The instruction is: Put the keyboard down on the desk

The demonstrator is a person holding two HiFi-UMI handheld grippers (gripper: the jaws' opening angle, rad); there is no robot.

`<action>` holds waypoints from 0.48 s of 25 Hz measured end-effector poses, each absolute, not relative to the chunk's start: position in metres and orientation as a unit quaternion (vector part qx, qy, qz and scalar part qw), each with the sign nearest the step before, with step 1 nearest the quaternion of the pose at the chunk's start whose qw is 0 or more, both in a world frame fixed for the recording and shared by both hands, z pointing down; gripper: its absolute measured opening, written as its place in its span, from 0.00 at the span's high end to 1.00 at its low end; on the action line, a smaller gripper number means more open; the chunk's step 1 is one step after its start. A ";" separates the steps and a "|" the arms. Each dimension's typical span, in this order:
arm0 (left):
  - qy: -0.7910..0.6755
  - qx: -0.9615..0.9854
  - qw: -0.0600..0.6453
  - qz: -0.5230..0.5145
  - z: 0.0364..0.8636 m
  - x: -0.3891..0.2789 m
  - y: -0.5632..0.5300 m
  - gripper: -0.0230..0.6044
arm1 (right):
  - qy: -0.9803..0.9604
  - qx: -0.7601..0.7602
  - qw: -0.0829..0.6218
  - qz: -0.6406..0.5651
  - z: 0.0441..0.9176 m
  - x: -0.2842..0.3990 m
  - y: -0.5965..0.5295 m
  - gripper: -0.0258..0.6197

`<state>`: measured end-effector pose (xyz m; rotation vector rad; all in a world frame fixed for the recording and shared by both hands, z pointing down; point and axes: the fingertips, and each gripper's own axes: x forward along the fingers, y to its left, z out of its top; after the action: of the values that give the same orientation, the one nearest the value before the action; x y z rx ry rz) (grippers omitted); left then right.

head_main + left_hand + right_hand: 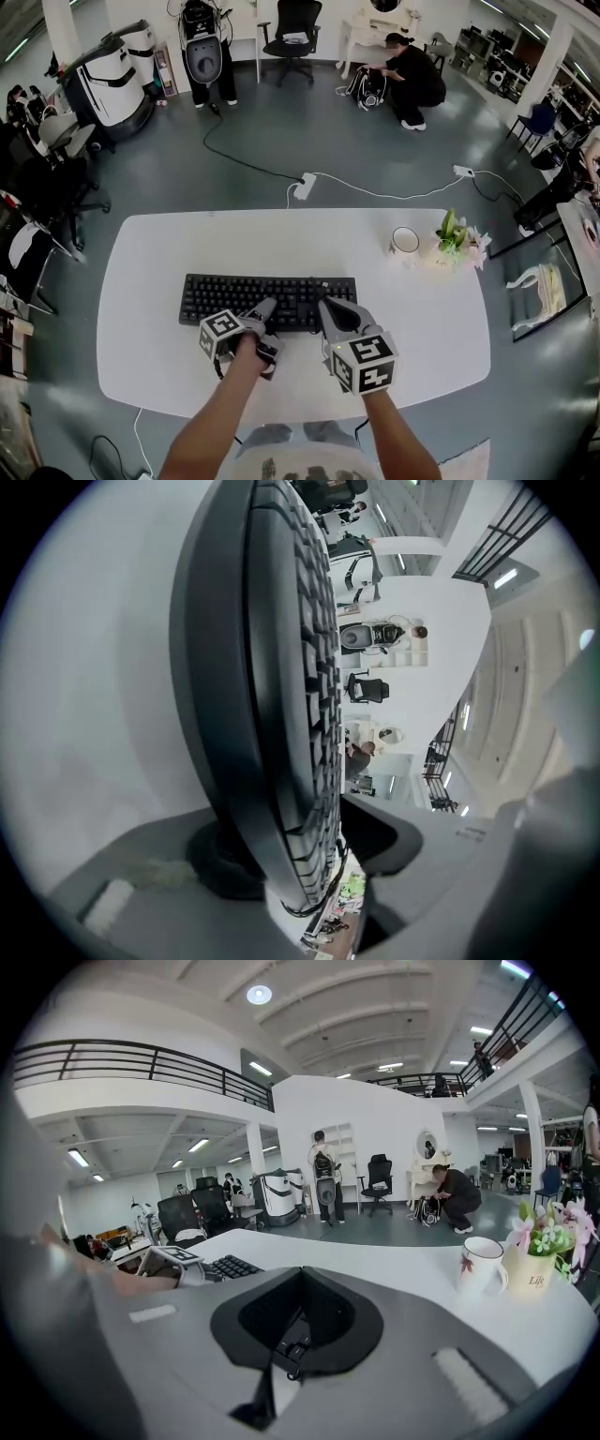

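Note:
A black keyboard [267, 298] lies flat on the white desk [422, 319], just in front of me. My left gripper [263, 315] is turned on its side at the keyboard's near edge. In the left gripper view that edge [281, 667] stands between the jaws of the left gripper [309, 855]; the lower jaw's round pad [220, 864] touches the underside, and the other jaw stands clear of the keys, so it is open. My right gripper [330, 314] sits over the keyboard's right end. The right gripper's [281, 1335] jaws look shut, with nothing seen held. The key rows [225, 1266] show at its left.
A white mug [405, 242] and a small pot of flowers [457, 239] stand at the desk's far right. Beyond the desk, a cable and power strip [303, 186] lie on the floor. A person [412, 80] crouches farther back. Office chairs [56, 178] stand at the left.

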<state>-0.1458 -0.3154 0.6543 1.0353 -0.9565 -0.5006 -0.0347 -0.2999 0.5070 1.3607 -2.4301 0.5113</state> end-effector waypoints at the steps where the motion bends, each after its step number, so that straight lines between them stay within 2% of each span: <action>1: -0.435 0.470 0.736 -0.221 0.654 -0.145 -0.315 0.60 | -0.848 0.475 0.155 0.180 0.508 -0.035 -0.299 0.96; 12: -0.458 0.448 0.748 -0.175 0.650 -0.147 -0.311 0.47 | -0.845 0.477 0.152 0.190 0.510 -0.033 -0.296 0.96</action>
<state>-0.1472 -0.3108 0.6495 0.9790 -1.0029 -0.3825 -0.0333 -0.2956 0.5100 1.3688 -2.4242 0.5440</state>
